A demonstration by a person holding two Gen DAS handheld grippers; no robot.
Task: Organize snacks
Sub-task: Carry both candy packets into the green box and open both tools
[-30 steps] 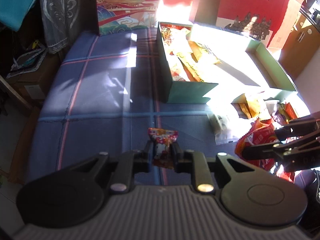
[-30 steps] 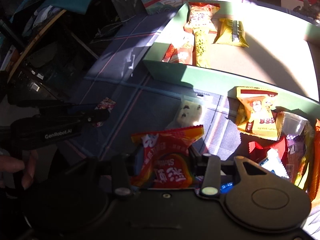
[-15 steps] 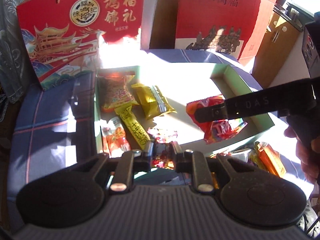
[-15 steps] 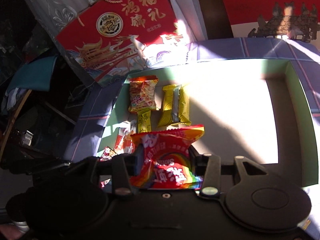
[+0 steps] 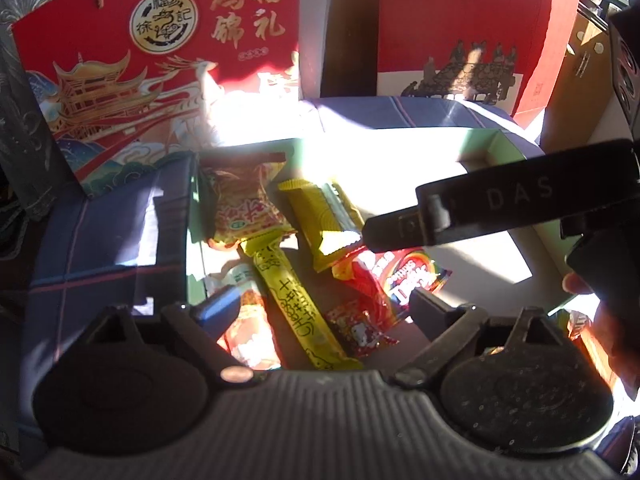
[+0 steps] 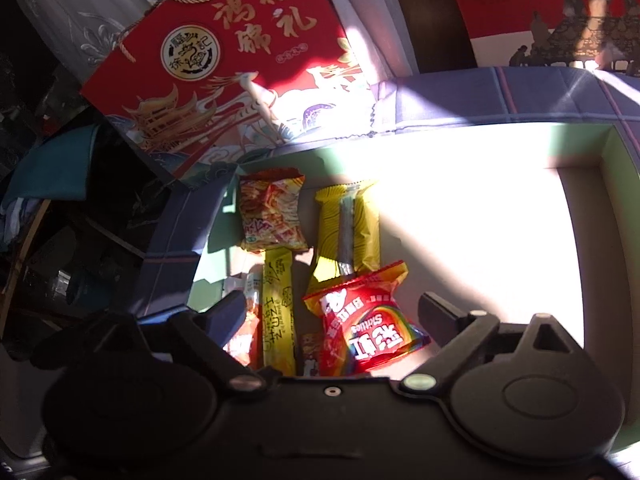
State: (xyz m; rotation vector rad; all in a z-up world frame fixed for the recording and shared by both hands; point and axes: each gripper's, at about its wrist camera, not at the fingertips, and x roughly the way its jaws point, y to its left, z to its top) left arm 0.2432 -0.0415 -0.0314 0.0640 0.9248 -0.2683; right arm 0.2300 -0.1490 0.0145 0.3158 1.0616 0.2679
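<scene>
A green box (image 5: 508,148) (image 6: 612,148) lies on the blue plaid cloth and holds several snacks. My left gripper (image 5: 326,306) is open over its near left part, with the small red packet (image 5: 356,326) lying loose below it. My right gripper (image 6: 332,316) is open, and the red Skittles bag (image 6: 368,326) (image 5: 404,276) lies in the box between its fingers. Beside them lie a long yellow stick pack (image 5: 296,304) (image 6: 278,312), a yellow wrapped bar (image 5: 324,216) (image 6: 348,228) and an orange noodle-snack bag (image 5: 244,208) (image 6: 272,212). The right gripper's finger (image 5: 492,212) crosses the left wrist view.
A red gift bag (image 5: 160,52) (image 6: 240,52) stands behind the box at the left and a second red gift box (image 5: 460,20) behind at the right. The box's right half (image 6: 480,220) is sunlit bare floor. Dark clutter (image 6: 60,220) is off the left edge.
Both grippers have opened. The small red packet has dropped from the left one and the Skittles bag from the right one into the box; both were carried there from the cloth.
</scene>
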